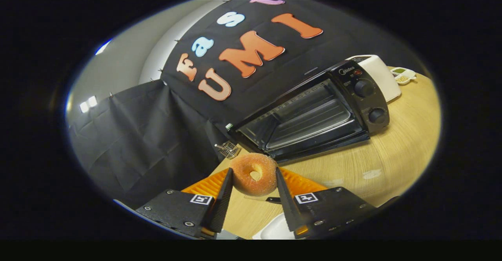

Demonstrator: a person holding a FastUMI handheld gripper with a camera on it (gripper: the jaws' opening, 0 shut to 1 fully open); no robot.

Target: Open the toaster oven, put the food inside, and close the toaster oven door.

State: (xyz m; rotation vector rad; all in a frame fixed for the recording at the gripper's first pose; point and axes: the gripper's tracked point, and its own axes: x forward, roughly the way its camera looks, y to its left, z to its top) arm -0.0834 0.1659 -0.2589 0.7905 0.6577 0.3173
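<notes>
- we had the gripper (254,176) closed narrow on the donut (253,174), both fingers pressing its sides, donut lifted off the table (392,151).
- the toaster oven (313,115) sat just beyond the donut, door (313,145) down and open, rack (310,121) visible inside, nothing between donut and opening.
- a small wire rack (228,149) lay beside the oven's near corner.
- a white appliance (382,74) stood behind the oven, a small dish (404,75) next to it.
- a white plate edge (274,229) showed under the fingers.
</notes>
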